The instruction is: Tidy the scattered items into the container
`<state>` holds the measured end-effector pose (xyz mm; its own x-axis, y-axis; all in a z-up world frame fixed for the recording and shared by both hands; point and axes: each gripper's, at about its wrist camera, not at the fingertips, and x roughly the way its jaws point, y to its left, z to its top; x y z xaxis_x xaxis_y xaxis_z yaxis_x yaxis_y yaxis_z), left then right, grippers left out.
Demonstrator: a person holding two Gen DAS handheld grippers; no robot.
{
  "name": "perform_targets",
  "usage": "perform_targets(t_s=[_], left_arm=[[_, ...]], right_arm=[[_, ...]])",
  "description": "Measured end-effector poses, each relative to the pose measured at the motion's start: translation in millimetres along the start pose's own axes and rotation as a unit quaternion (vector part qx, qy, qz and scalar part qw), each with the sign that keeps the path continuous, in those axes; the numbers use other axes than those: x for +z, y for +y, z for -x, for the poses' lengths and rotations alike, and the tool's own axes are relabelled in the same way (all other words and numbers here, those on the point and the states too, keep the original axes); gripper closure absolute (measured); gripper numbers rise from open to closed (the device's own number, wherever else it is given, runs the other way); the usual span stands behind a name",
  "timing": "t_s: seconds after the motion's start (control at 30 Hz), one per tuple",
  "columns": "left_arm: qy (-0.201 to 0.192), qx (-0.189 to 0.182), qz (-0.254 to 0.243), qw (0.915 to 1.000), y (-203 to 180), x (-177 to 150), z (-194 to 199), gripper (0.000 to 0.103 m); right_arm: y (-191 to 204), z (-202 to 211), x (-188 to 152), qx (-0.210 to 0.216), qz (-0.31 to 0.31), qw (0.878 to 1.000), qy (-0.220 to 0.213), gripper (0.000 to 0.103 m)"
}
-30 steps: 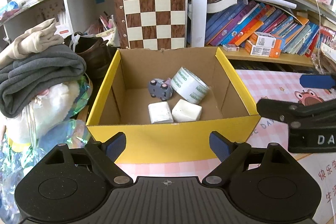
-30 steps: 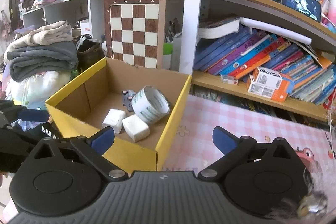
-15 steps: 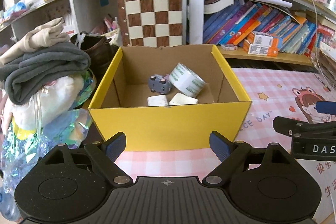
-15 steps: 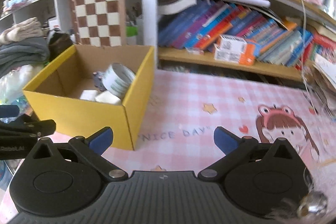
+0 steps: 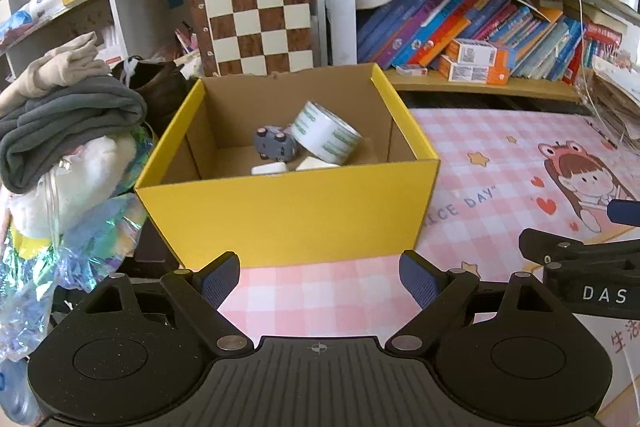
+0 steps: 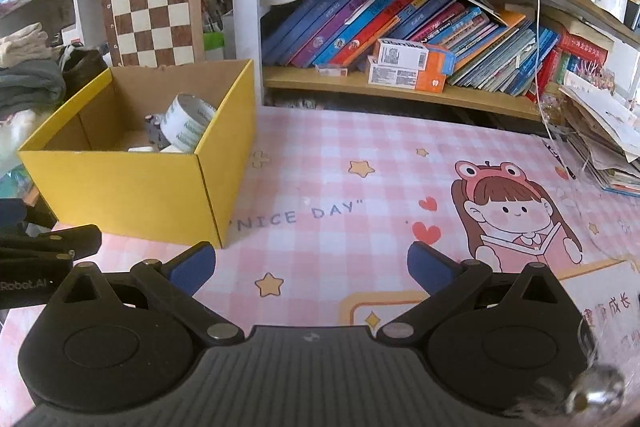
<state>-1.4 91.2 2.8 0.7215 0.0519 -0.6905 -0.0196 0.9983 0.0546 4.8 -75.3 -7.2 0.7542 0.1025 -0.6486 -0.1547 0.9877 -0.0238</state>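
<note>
A yellow cardboard box (image 5: 288,215) (image 6: 132,187) stands on the pink checked table mat (image 6: 360,187). Inside it lie a roll of white tape (image 5: 326,137) (image 6: 188,123), a small grey toy car (image 5: 274,143) (image 6: 154,129) and two white blocks (image 5: 270,169), half hidden by the front wall. My left gripper (image 5: 320,277) hovers in front of the box, open and empty. My right gripper (image 6: 311,267) is over the mat to the right of the box, open with nothing between its fingers. In each view the other gripper's black body shows at the edge.
A bookshelf (image 6: 400,83) with leaning books and small orange cartons runs along the back. A chessboard (image 5: 256,15) leans behind the box. Folded clothes (image 5: 68,119) and a shiny plastic bag (image 5: 80,247) crowd the left. Stacked papers (image 6: 600,143) sit at the right edge.
Both grippers have drawn back from the box, which now looks smaller and farther. The right one has swung to the right, over the mat's cartoon print. Both stayed open.
</note>
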Motion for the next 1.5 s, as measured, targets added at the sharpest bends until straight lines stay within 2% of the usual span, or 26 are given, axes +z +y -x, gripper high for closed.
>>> perform_targets(t_s=[0.27,0.37,0.57,0.67,1.5], left_arm=[[0.001,0.001,0.007,1.0000,0.8,3.1,-2.1,0.014],[0.001,0.006,0.006,1.0000,0.7,2.5,-2.5,0.006],[0.001,0.015,0.010,0.9998,3.0,1.4,-2.3,0.005],[0.007,0.018,0.011,0.9998,4.6,0.5,-3.5,0.002],[0.007,0.011,0.009,0.9999,3.7,-1.9,-2.7,0.000]], right_arm=[[-0.3,2.6,2.9,-0.008,-0.001,1.000,-0.010,0.000],[-0.1,2.3,3.8,-0.010,-0.002,1.000,-0.010,0.000],[2.3,1.1,3.8,-0.009,0.000,1.000,-0.008,0.000],[3.8,0.6,3.7,-0.010,0.002,1.000,-0.008,0.000],[8.9,0.4,0.7,-0.019,0.007,1.000,-0.005,0.000]])
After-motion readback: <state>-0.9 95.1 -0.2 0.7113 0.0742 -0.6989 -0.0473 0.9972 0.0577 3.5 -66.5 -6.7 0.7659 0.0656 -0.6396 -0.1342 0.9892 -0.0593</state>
